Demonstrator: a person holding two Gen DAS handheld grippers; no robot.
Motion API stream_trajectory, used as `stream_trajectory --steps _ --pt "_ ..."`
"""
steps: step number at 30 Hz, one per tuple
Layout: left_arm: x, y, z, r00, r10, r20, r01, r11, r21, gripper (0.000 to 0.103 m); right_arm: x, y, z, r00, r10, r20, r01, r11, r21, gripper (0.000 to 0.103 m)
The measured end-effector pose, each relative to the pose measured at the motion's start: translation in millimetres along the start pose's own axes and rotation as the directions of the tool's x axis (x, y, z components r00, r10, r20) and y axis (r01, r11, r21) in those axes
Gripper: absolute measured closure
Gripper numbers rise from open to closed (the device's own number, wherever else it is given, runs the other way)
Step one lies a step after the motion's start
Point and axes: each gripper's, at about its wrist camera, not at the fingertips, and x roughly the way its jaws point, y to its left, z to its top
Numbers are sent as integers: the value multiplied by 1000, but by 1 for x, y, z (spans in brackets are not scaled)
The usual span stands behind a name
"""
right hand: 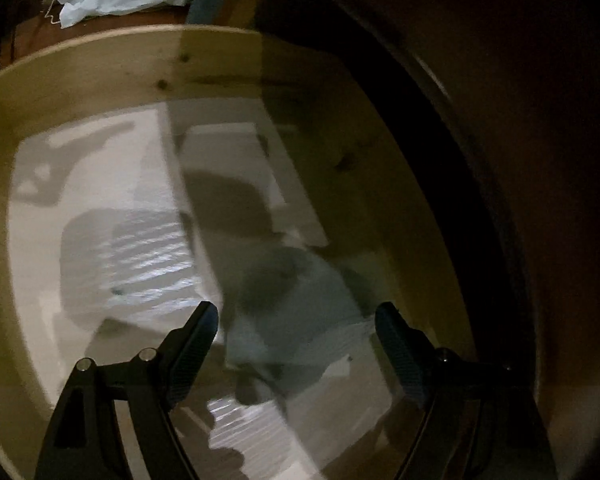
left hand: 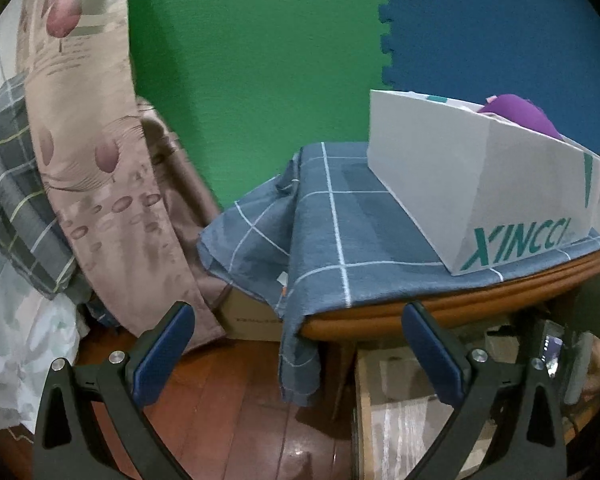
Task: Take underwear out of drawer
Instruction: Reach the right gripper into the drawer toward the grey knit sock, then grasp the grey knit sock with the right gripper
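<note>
In the right wrist view a pulled-out wooden drawer (right hand: 100, 60) fills the picture, seen from above. A grey-blue piece of underwear (right hand: 296, 312) lies on the drawer's pale floor, half in shadow. My right gripper (right hand: 296, 320) hangs over it, open, with the cloth between and below the fingers; the picture is blurred, and contact cannot be told. In the left wrist view my left gripper (left hand: 300, 320) is open and empty, held in front of the table's front corner. The open drawer (left hand: 400, 420) shows dimly at lower right below the tabletop.
A blue checked cloth (left hand: 340, 220) covers the wooden table. A white XINCCI box (left hand: 480, 184) with a purple item (left hand: 516, 114) stands on it. Bedding and a patterned curtain (left hand: 80, 160) hang at the left. Flat packets in clear wrap (right hand: 148, 256) lie in the drawer. The floor is reddish wood (left hand: 228, 420).
</note>
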Motion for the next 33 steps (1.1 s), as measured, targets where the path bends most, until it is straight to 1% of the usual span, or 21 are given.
stream_trajectory --steps 5,11,14,16,19,21,22,23,24,25,26,27,29,33 --pt "5 -8 1 1000 -17 -10 17 1000 14 1 27 -8 -3 1000 -22 20 22 999 25 20" --pt "15 -15 -1 999 -31 -44 32 999 29 1 49 -15 6 998 19 52 -24 995 92 20" --pt "17 -17 -2 998 -38 -51 39 999 29 1 56 -13 8 998 15 59 -21 995 102 20" --pt "18 -18 -2 998 -40 -54 42 999 31 1 54 -7 8 998 9 64 -18 990 140 20" --pt "19 -19 -3 997 -47 -61 49 998 28 1 60 -7 5 997 6 76 -23 975 223 20" --pt "20 -19 -3 997 -47 -65 48 999 24 1 64 -6 5 997 18 76 -35 971 237 20" --pt "21 -18 -3 997 -45 -66 47 999 20 1 65 -6 6 997 26 71 -42 970 238 22" --pt "21 -17 -4 997 -43 -67 44 999 18 1 67 -5 8 997 46 68 -61 970 237 35" --pt "20 -17 -4 997 -41 -68 43 999 17 1 68 -4 10 994 84 66 -98 967 235 41" --pt "20 -17 -4 997 -38 -68 40 999 16 1 69 -2 13 996 73 56 -84 972 222 48" --pt "20 -17 -4 997 -36 -68 37 999 16 1 68 1 22 997 66 51 -75 976 204 50" --pt "19 -17 -4 997 -35 -67 36 999 16 1 68 4 23 997 62 49 -70 980 187 54" --pt "19 -17 -5 997 -34 -65 35 999 15 1 68 8 25 997 61 45 -69 980 187 59" --pt "19 -17 -5 997 -36 -69 37 999 15 1 63 15 26 996 90 11 -91 980 177 64"
